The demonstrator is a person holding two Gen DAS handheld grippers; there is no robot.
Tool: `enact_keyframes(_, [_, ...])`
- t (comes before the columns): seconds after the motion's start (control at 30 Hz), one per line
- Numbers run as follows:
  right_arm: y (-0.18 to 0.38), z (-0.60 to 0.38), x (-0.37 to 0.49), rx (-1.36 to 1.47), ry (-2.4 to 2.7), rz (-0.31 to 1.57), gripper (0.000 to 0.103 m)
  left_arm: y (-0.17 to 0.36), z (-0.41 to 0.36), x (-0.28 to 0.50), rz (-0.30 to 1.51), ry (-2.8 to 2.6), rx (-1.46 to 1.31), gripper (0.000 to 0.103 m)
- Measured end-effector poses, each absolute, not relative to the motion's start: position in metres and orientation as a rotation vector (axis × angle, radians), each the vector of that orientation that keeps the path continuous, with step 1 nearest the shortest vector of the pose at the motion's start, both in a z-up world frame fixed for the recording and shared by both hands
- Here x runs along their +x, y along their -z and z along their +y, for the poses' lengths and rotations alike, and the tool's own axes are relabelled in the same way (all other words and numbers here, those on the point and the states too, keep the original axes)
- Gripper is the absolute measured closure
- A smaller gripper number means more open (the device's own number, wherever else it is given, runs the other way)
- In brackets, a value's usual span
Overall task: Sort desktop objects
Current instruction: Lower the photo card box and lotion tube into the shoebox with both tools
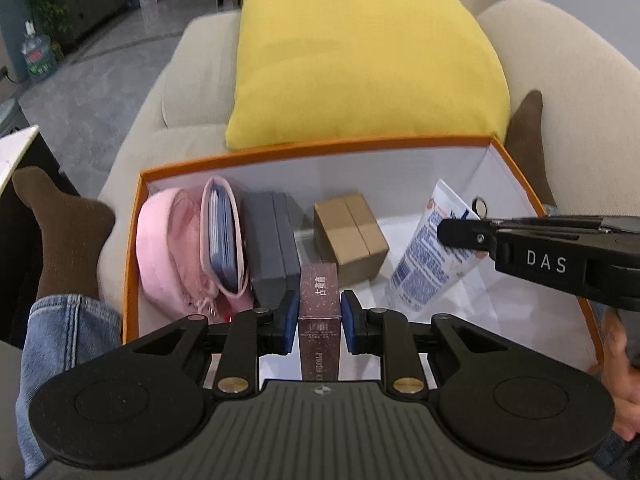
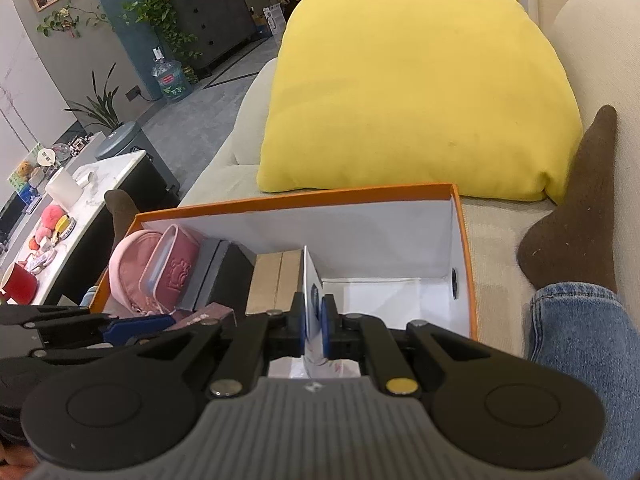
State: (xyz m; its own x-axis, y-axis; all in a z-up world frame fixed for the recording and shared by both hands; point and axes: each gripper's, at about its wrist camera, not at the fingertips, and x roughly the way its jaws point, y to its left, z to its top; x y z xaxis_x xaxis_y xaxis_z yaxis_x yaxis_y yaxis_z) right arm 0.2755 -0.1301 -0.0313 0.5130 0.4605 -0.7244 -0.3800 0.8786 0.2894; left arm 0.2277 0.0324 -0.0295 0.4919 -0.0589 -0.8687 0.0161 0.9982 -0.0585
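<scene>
An orange box point(image 1: 320, 145) with a white inside sits on the sofa between the person's legs. My left gripper point(image 1: 320, 312) is shut on a slim maroon carton point(image 1: 319, 292), held upright over the box's front middle. My right gripper point(image 2: 312, 316) is shut on a white tube point(image 1: 432, 248) with blue print, standing tilted in the box's right half; in the right wrist view the tube point(image 2: 310, 280) shows edge-on. In the box lie a pink pouch point(image 1: 168, 244), a pink case with blue cards point(image 1: 222, 236), a grey box point(image 1: 272, 248) and a brown cardboard box point(image 1: 350, 236).
A yellow cushion point(image 1: 360, 56) leans behind the box on the beige sofa point(image 1: 192, 92). Brown-socked feet point(image 1: 64, 220) flank the box on both sides. A white side table point(image 2: 92, 184) with a red mug and small items stands to the left.
</scene>
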Motion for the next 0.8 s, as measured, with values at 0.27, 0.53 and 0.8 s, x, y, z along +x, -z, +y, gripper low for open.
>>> enact_keyframes(0.27, [0.032, -0.134, 0.272, 0.117, -0.519, 0.912, 0.096, 0.037, 0.031, 0.237, 1.195, 0.064, -0.014, 0.077])
enact_keyframes(0.53, [0.030, -0.138, 0.271, 0.123, -0.515, 0.903, 0.095, 0.040, 0.025, 0.241, 1.215, 0.093, 0.019, 0.078])
enact_keyframes(0.8, [0.032, -0.141, 0.271, 0.129, -0.513, 0.903, 0.096, 0.034, 0.020, 0.245, 1.084, -0.025, -0.028, 0.078])
